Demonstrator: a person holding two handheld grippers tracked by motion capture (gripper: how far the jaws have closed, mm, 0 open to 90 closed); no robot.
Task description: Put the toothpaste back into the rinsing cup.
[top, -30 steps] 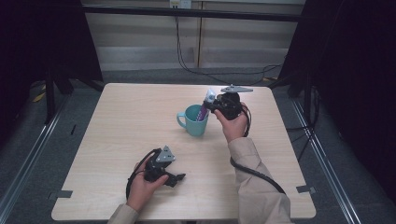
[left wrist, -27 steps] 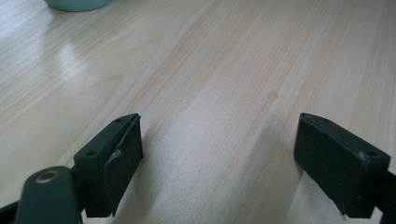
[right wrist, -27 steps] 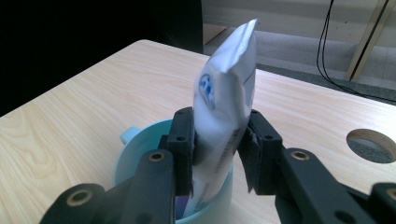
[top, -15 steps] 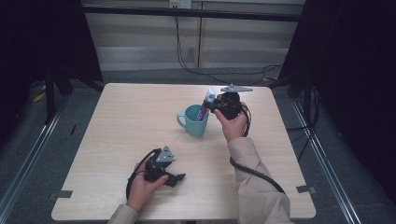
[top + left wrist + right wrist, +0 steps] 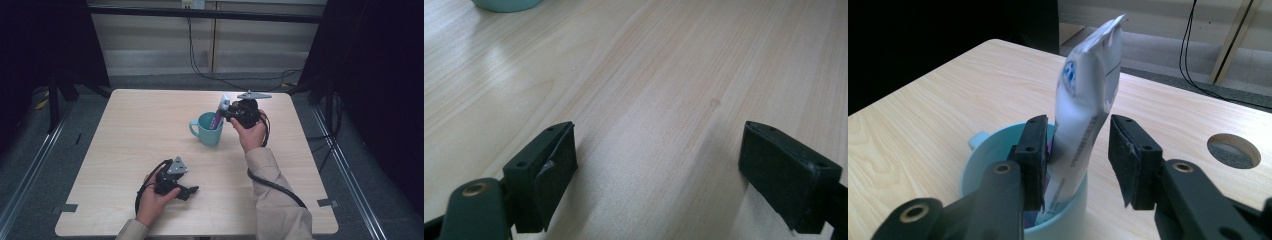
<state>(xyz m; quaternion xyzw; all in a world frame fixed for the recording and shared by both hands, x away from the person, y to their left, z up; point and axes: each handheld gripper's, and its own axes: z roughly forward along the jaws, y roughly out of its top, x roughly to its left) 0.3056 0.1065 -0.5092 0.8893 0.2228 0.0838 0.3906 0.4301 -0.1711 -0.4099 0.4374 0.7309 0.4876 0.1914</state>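
One tube (image 5: 1087,100) upright in mug (image 5: 207,131) (teal), right gripper (image 5: 1075,157) jaws parted.

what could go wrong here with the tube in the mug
1. The right gripper has its jaws apart around the tube, which leans in the teal mug with one pad touching it. Pulling back could drag the tube out or tip it.
2. The tube stands well above the mug's rim, so a knock might topple both.
3. The left gripper, open on the table, is too far off to steady the mug.
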